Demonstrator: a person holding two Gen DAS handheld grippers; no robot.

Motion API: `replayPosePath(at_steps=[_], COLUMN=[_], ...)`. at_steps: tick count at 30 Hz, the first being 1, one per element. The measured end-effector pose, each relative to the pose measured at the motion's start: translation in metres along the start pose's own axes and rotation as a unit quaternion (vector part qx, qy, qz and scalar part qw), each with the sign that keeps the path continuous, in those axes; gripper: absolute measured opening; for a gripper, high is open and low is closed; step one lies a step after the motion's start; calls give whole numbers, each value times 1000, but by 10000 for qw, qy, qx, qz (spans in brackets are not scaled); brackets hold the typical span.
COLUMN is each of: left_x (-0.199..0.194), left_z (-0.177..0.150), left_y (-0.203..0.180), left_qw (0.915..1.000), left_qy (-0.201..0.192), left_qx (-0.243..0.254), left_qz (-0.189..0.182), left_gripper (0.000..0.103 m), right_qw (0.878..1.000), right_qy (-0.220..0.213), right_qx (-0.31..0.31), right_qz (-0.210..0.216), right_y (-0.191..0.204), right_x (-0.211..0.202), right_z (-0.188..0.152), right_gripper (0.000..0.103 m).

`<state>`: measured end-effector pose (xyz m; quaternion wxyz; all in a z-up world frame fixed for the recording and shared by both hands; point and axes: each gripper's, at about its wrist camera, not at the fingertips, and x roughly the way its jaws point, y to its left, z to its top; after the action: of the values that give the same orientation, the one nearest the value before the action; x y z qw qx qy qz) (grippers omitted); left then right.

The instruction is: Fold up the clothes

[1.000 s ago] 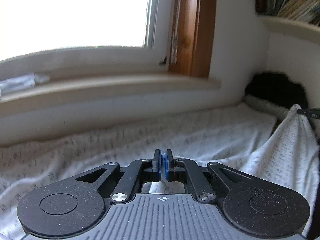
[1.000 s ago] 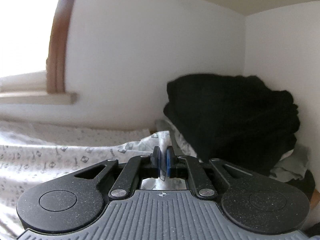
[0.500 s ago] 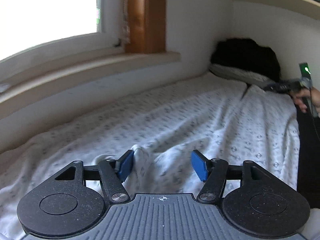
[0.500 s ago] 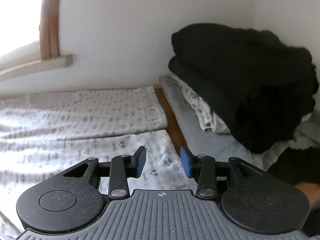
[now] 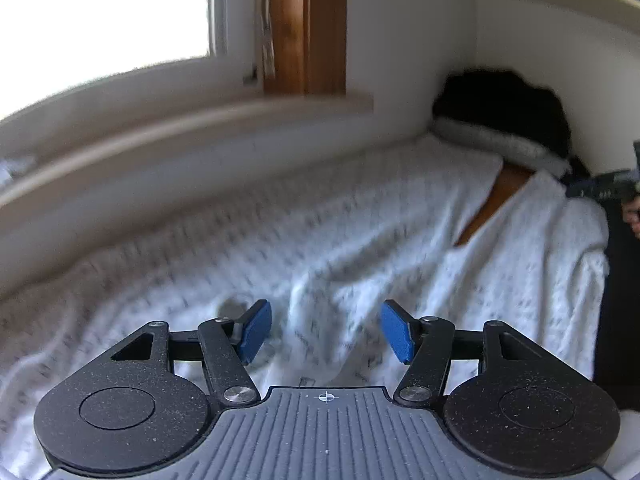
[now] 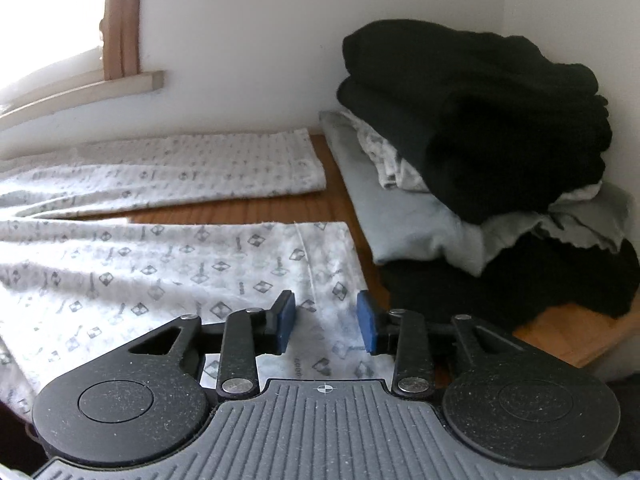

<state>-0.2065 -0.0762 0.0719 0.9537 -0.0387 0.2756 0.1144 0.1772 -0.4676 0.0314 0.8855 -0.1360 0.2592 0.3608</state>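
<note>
Both claws now stand wide open w/ nothing held: L claw [image 5: 326,334] and R claw [image 6: 326,322] were pinched shut on the white patterned garment [image 6: 160,272] 1 s ago, lifting it; half a sec ago they'd let go. The garment now lies flat on the wood tabletop [image 6: 560,328], two long parts side by side w/ a gap of bare wood between. Probably one fold just laid down; whether more folds are due can't be told.

R view alone shows the stack [image 6: 480,152] of folded black, grey & white items at the wall, just beside the garment's end. L view alone shows the window sill [image 5: 180,132], and the R claw's side far off.
</note>
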Motion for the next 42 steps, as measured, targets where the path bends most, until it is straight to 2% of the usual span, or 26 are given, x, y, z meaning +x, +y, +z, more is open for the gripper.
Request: replayPosePath(at_steps=[3,7,12,13,15,16,17,18,19,21,23,24,26,27,29,30,32,33,34,35,38,42], left_x=[0,28,67,72,77,77,76,75,70,52,32,28,34,39,59,68,73,68,62,54,25,-25], left_z=[6,13,13,13,9,8,7,6,5,4,6,8,13,15,19,19,17,15,12,10,-4,-34], left_y=[-8,-26,-29,-28,-26,-25,-23,-22,-20,-13,-4,-1,0,0,-1,-2,-3,-5,-8,-10,-17,-20], left_qw=[9995,9990,9980,9978,9974,9973,9972,9970,9977,9973,9923,9912,9929,9936,9966,9973,9977,9977,9977,9975,9978,9976], left_qy=[-85,100,340,368,397,379,349,318,147,-373,-907,-1034,-1042,-1029,-680,-492,-289,-293,-318,-326,-186,40], left_qx=[-28,366,431,438,424,406,386,365,264,-48,-455,-577,-515,-463,-371,-330,-346,-296,-216,-94,146,185], left_qz=[-306,-220,-308,-332,-427,-485,-544,-604,-600,-625,-708,-587,-261,-95,284,427,509,530,562,620,618,664], left_gripper=[63,63,63,61,47,32,8,4,4,3,3,3,3,4,7,9,32,39,54,59,62,68], right_qw=[9999,9993,9992,9989,9985,9984,9984,9983,9980,9985,9980,9966,9913,9893,9892,9904,9920,9930,9937,9942,9965,9968], right_qy=[-93,-80,0,-28,-74,-86,-98,-109,-109,-264,-527,-770,-1309,-1453,-1450,-1346,-1158,-1090,-1048,-1028,-829,-684], right_qx=[134,331,319,373,433,402,370,339,336,157,17,60,97,121,173,181,201,244,245,210,50,-183], right_qz=[-1,181,247,276,341,384,426,468,533,462,336,271,103,19,-144,-268,-466,-381,-300,-222,106,383], right_y=[-5,-7,0,-1,-2,-1,-1,0,0,3,7,7,10,12,17,20,25,26,27,29,36,53], right_x=[4,21,41,43,45,44,44,43,42,34,23,16,3,2,13,22,35,38,38,35,21,-2], right_z=[8,17,21,21,21,21,21,21,20,18,16,16,20,23,35,40,47,50,51,51,41,18], right_gripper=[41,44,53,54,54,53,43,15,11,10,10,9,9,8,9,15,22,22,22,24,37,38])
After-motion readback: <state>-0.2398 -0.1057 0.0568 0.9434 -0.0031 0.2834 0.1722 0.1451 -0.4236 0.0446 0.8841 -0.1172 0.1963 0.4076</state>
